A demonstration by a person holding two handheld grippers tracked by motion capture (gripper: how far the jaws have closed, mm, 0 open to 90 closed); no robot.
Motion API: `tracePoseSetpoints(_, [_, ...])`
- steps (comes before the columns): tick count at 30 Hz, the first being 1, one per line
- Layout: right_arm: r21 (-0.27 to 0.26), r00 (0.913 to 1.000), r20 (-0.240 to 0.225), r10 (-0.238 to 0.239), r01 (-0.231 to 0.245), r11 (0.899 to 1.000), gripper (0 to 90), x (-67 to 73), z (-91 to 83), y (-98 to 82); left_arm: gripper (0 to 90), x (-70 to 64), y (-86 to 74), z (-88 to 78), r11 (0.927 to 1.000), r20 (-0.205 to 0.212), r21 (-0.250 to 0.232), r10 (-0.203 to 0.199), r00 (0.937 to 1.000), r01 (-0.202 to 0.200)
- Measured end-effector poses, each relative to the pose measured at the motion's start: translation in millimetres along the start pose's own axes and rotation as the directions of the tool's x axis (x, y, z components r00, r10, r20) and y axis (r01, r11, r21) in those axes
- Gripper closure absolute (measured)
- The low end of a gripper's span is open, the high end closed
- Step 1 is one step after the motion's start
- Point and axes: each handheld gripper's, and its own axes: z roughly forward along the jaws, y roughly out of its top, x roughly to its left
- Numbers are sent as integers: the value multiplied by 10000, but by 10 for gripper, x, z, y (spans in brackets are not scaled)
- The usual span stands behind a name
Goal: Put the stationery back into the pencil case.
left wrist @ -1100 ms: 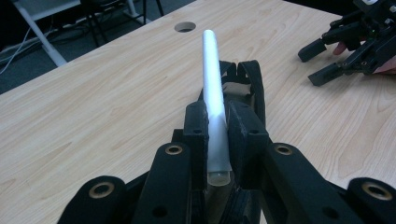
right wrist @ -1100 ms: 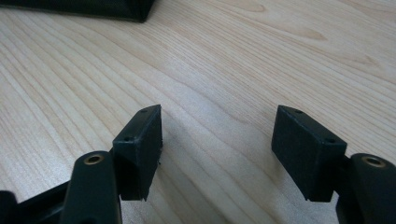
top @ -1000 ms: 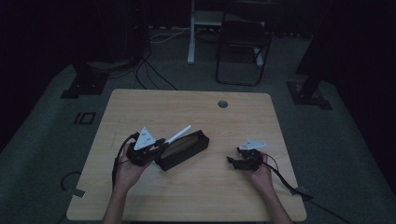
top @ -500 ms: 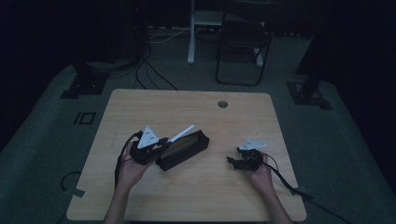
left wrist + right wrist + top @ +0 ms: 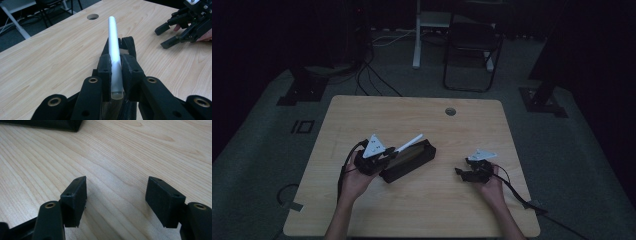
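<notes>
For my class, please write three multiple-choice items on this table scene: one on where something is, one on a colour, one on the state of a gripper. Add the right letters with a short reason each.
1. Where does the black case lie?
A. On the table, beside the left gripper
B. On the floor by the chair
C. Under the right gripper

2. What colour is the tube in the left gripper?
A. Red
B. White
C. Green

3. How does the right gripper stand?
A. Shut on the tube
B. Shut on the case
C. Open, with nothing between its jaws

Answers:
1. A: the high view shows the case on the table next to the left gripper.
2. B: the left gripper view shows a white tube clamped between the jaws.
3. C: the right gripper view shows the jaws apart with bare wood between them.
</notes>
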Motion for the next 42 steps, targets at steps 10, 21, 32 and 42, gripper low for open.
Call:
tracePoseSetpoints(10, [3, 10000, -14, -23, 23, 10000, 335, -3, 1, 1, 787, -12, 20, 55, 10000, 95, 4, 0, 10000, 0])
tracePoseSetpoints(21, [2, 10000, -21, -26, 26, 10000, 335, -5, 4, 3, 787, -26, 34, 83, 10000, 139, 43, 45, 9999, -46])
tracePoseSetpoints(32, [0, 10000, -23, -31, 31, 10000, 335, -5, 4, 4, 787, -36, 38, 118, 9998, 236, 155, 108, 9997, -111])
tracePoseSetpoints(42, [3, 10000, -21, -37, 37, 10000, 335, -5, 4, 4, 787, -37, 31, 130, 9998, 259, 184, 121, 9996, -126])
